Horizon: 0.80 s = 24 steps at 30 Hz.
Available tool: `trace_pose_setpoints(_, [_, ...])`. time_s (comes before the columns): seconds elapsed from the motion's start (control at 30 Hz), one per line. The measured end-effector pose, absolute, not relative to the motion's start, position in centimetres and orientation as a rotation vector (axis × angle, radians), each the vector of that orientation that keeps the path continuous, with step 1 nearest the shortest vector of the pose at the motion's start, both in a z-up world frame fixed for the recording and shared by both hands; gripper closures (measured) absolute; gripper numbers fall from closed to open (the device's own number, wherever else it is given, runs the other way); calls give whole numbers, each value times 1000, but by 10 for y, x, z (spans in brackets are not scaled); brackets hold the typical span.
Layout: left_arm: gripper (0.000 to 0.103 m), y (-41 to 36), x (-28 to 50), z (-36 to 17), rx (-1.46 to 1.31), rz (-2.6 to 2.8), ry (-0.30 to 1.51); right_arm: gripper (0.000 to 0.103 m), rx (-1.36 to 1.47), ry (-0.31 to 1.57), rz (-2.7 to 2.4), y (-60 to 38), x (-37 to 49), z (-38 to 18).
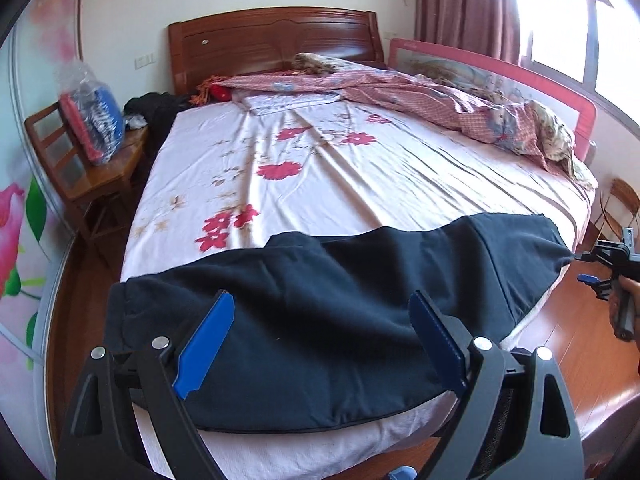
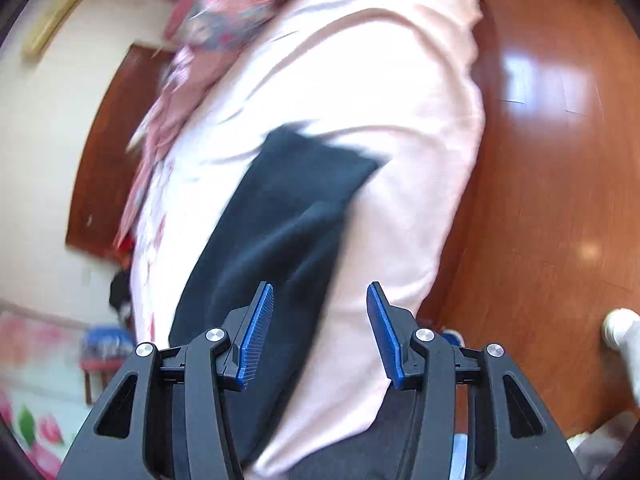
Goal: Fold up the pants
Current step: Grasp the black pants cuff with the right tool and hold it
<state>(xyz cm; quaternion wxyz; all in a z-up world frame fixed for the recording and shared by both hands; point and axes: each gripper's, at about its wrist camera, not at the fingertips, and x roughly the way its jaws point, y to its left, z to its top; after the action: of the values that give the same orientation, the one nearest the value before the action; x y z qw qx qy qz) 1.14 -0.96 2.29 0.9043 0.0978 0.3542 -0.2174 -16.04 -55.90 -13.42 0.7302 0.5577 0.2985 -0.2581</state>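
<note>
Dark navy pants (image 1: 328,312) lie flat across the near edge of the bed, stretched left to right. My left gripper (image 1: 320,304) is open and empty, hovering just above the pants near their middle. My right gripper (image 1: 596,276) shows at the far right edge of the left wrist view, off the bed's right side, past the pants' right end. In the blurred right wrist view the right gripper (image 2: 320,292) is open and empty, with the pants (image 2: 280,232) ahead of it on the bed.
The bed has a pink floral sheet (image 1: 320,168), a wooden headboard (image 1: 272,36) and a crumpled checked quilt (image 1: 440,96) at the far right. A wooden chair with bagged items (image 1: 92,120) stands left. A red guard rail (image 1: 500,76) lines the right side. Wooden floor (image 2: 552,160) surrounds the bed.
</note>
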Motion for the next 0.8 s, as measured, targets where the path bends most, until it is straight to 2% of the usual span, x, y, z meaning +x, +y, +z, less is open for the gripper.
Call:
trace_pose_setpoints(0.17, [14,-28,7,28,240,-484,729,55,1173,621,-548,-575,-158,-148])
trace_pose_setpoints(0.23, [13,-34,6,29,250,-489,730,79,1134,622,-531,-577,-140,-147])
trace_pose_setpoints(0.27, [13,-36,6,30,255,-494,730,87,1103,652,-544,-583,-129,-144])
trace_pose_setpoints(0.3, [13,-39,6,31,260,-500,730,89,1058,673,-560,-585,-121,-134])
trace_pose_setpoints(0.5, [11,-48,3,32,277,-522,722,91,903,658,-624,-592,-102,-97])
trace_pose_setpoints(0.57, [11,-51,3,31,288,-529,726,89,971,773,-646,-602,-97,-115])
trace_pose_setpoints(0.63, [11,-51,2,33,289,-532,717,74,976,765,-675,-602,-106,-120])
trace_pose_setpoints(0.67, [11,-51,3,34,284,-532,719,60,1002,762,-679,-603,-111,-123])
trace_pose_setpoints(0.7, [11,-50,4,34,278,-529,720,54,1063,741,-661,-605,-117,-129])
trace_pose_setpoints(0.8, [11,-50,8,35,266,-534,725,54,1195,680,-603,-611,-129,-141])
